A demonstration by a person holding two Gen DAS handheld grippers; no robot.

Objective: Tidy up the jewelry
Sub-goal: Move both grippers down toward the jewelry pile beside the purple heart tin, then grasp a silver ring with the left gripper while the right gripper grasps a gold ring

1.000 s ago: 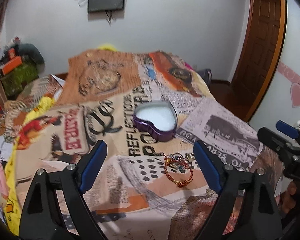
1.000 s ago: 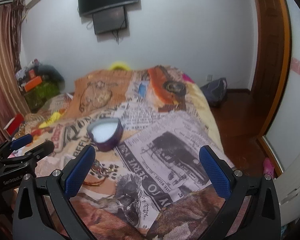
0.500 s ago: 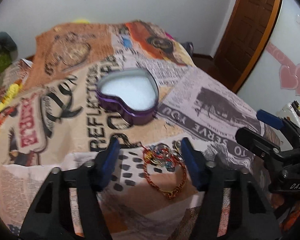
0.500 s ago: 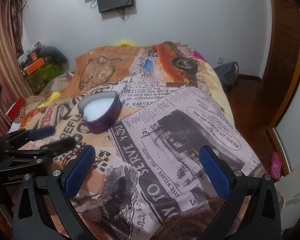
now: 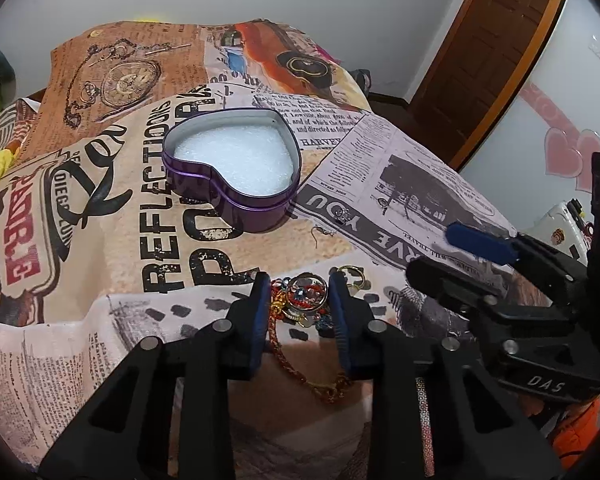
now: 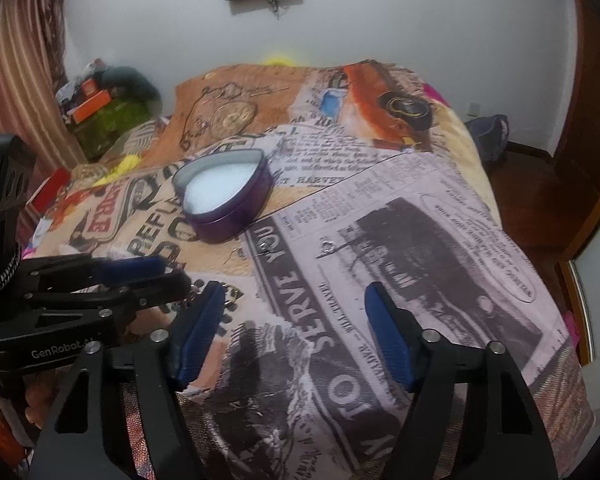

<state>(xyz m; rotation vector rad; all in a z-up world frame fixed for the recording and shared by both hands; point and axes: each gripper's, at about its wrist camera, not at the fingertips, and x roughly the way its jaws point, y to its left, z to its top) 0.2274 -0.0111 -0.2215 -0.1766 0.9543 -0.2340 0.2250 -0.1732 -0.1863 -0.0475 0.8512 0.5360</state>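
— How are your hands set?

— Both grippers tilt steeply down at the bed. My left gripper (image 5: 298, 300) is low over the printed blanket (image 5: 100, 240), its blue pads on either side of a small heap of jewelry (image 5: 304, 300): rings, coloured beads and a red-and-gold braided bracelet (image 5: 300, 372) that trails back toward me between the arms.

— Has it got hold of the heap?

— Its jaws have just been closing and now stand narrow, with the heap between them. The pads sit right at the edges of the pile, but I cannot tell whether they press on it.

— And the right one?

— My right gripper (image 6: 294, 336) is just beside the left, over the newspaper-print part of the blanket. Its jaws have just been closing too and stand about half open, with only cloth between the pads. In the left wrist view it comes in from the right, its tips near the heap but apart from it.

— Where does the rest lie?

— The purple heart-shaped tin (image 5: 236, 172) sits open farther up the blanket, white foam inside. Between it and the heap lies a hook earring (image 5: 323, 232), and two more small pieces (image 6: 327, 245) rest on the newsprint.
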